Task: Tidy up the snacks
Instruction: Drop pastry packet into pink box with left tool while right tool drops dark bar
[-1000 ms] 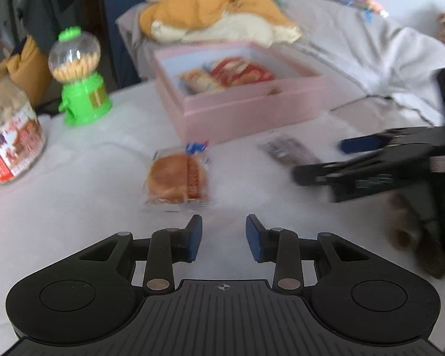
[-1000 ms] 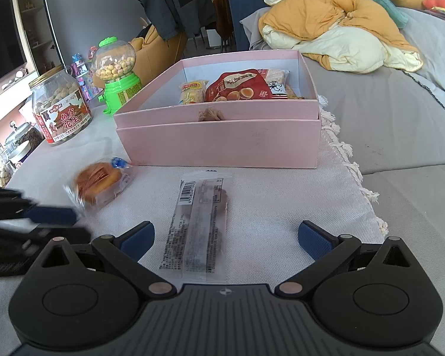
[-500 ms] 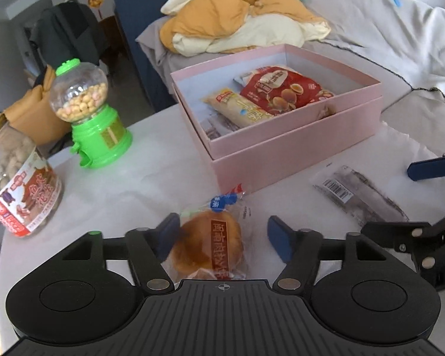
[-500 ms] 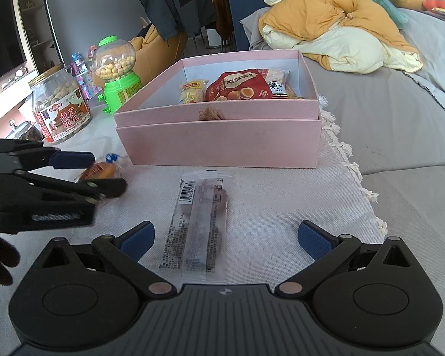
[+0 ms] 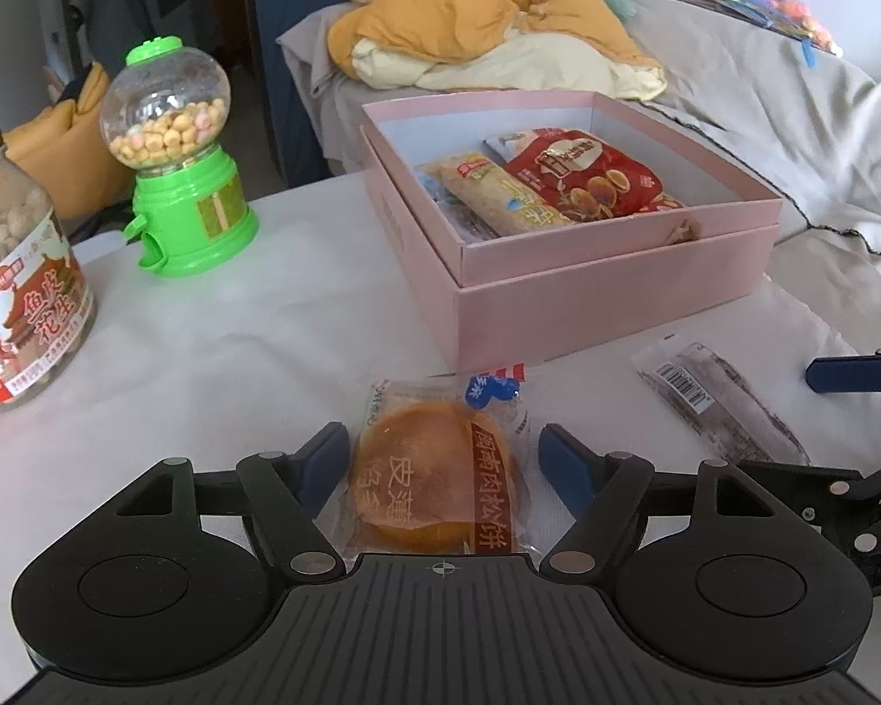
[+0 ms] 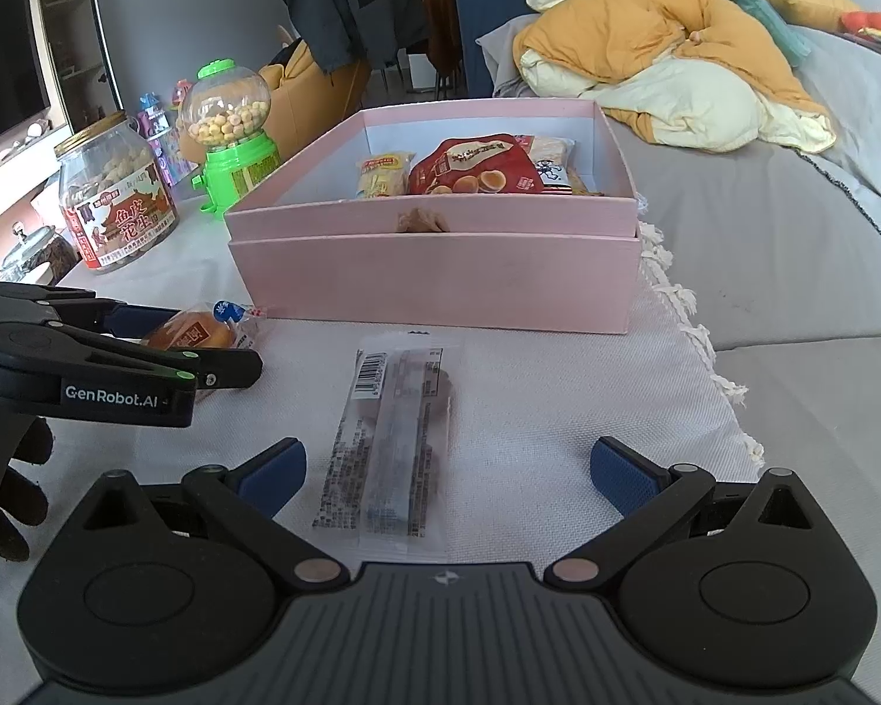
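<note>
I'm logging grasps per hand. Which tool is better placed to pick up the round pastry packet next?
The left tool. It is open, with its fingers on either side of the pastry packet. The right tool is also open but faces the clear bar packet, away from the pastry.

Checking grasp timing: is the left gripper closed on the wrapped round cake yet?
Open. The left gripper straddles the round cake, with gaps showing beside both fingertips.
</note>
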Available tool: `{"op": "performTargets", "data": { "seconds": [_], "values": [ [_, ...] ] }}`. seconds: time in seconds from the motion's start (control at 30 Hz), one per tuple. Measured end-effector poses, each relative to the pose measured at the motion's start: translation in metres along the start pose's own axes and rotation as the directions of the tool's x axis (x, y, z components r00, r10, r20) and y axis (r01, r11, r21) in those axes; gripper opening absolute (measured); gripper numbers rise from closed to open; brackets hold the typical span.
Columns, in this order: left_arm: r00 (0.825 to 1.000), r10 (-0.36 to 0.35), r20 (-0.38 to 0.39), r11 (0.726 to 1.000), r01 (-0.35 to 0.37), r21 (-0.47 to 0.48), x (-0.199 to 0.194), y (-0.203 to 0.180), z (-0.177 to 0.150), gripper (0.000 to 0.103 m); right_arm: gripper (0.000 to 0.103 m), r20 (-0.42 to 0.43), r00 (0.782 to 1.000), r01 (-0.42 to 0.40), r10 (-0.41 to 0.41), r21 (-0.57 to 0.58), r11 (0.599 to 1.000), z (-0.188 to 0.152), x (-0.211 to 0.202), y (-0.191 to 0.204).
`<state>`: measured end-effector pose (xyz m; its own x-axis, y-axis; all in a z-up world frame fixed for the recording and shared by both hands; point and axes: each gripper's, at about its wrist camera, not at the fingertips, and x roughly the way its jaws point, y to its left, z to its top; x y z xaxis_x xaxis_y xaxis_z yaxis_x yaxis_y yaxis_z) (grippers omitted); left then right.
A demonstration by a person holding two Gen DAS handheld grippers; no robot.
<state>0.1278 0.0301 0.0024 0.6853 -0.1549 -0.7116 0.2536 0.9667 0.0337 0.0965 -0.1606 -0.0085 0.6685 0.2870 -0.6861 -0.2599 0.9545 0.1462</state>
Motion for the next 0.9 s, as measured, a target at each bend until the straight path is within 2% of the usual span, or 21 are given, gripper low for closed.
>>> {"op": "performTargets", "data": {
  "seconds": [0.1,0.17,0.23,0.27,0.33,0.43,0.5,0.57,0.67,0.73,0.77,0.8,0.83,0.87,0.9],
  "values": [
    [1.000,-0.010,0.001,1.000,0.010,-0.001,0.000,0.001,0.000,0.077,0.103,0.004,1.000,-0.005,0.005,0.010,1.000,0.001,0.000,-0.001],
    [1.000,-0.014,0.015,0.999,0.015,-0.031,-0.004,0.004,-0.003,0.068,0.100,0.003,1.000,0.002,-0.002,0.012,1.000,0.004,0.002,0.000],
    [0.999,-0.039,0.035,0.997,0.041,-0.065,-0.012,0.008,-0.008,0.060,0.080,0.001,1.000,0.022,-0.022,-0.031,0.999,0.010,0.005,0.004],
    [0.997,-0.060,0.045,0.995,0.064,-0.080,-0.017,0.009,-0.011,0.060,0.073,-0.007,1.000,0.026,-0.026,-0.056,0.998,0.013,0.007,0.006],
    [0.995,-0.069,0.072,0.994,0.075,-0.084,-0.032,0.006,-0.018,0.060,0.042,-0.024,0.999,0.029,-0.032,-0.098,0.995,0.019,0.009,0.010],
    [0.989,-0.045,0.138,0.998,0.050,-0.032,-0.062,-0.007,-0.022,0.060,0.039,-0.076,0.996,-0.049,0.041,-0.100,0.994,0.025,-0.001,0.007],
    [0.979,-0.060,0.195,0.997,0.067,-0.029,-0.084,-0.013,-0.013,0.060,0.038,-0.076,0.993,-0.095,0.088,-0.086,0.992,0.027,-0.016,0.001],
    [0.953,-0.072,0.295,0.996,0.084,-0.029,-0.109,-0.018,0.010,0.060,0.038,-0.054,0.993,-0.108,0.105,-0.075,0.991,0.030,-0.036,-0.005],
    [0.894,-0.032,0.446,0.995,0.073,-0.075,-0.131,-0.021,0.061,0.060,0.038,-0.006,0.990,-0.143,0.143,-0.052,0.988,0.039,-0.064,-0.012],
    [0.854,-0.017,0.520,0.987,0.098,-0.128,-0.128,-0.018,0.090,0.061,0.038,0.026,0.990,-0.139,0.140,-0.055,0.989,0.045,-0.078,-0.014],
    [0.840,-0.013,0.542,0.984,0.108,-0.144,-0.119,-0.016,0.102,0.062,0.038,0.041,0.991,-0.127,0.130,-0.065,0.990,0.046,-0.083,-0.014],
    [0.840,-0.015,0.542,0.982,0.115,-0.152,-0.103,-0.014,0.111,0.062,0.038,0.052,0.992,-0.114,0.118,-0.076,0.991,0.046,-0.086,-0.014],
    [0.872,-0.047,0.487,0.975,0.147,-0.169,-0.078,-0.010,0.118,0.061,0.038,0.059,0.993,-0.098,0.104,-0.087,0.991,0.045,-0.089,-0.014],
    [0.914,-0.098,0.395,0.961,0.190,-0.201,-0.052,-0.004,0.121,0.061,0.038,0.058,0.994,-0.088,0.094,-0.093,0.992,0.044,-0.089,-0.014],
    [0.929,-0.125,0.349,0.947,0.217,-0.238,-0.033,0.003,0.120,0.059,0.038,0.053,0.995,-0.078,0.083,-0.095,0.992,0.042,-0.089,-0.016]
  ]
}}
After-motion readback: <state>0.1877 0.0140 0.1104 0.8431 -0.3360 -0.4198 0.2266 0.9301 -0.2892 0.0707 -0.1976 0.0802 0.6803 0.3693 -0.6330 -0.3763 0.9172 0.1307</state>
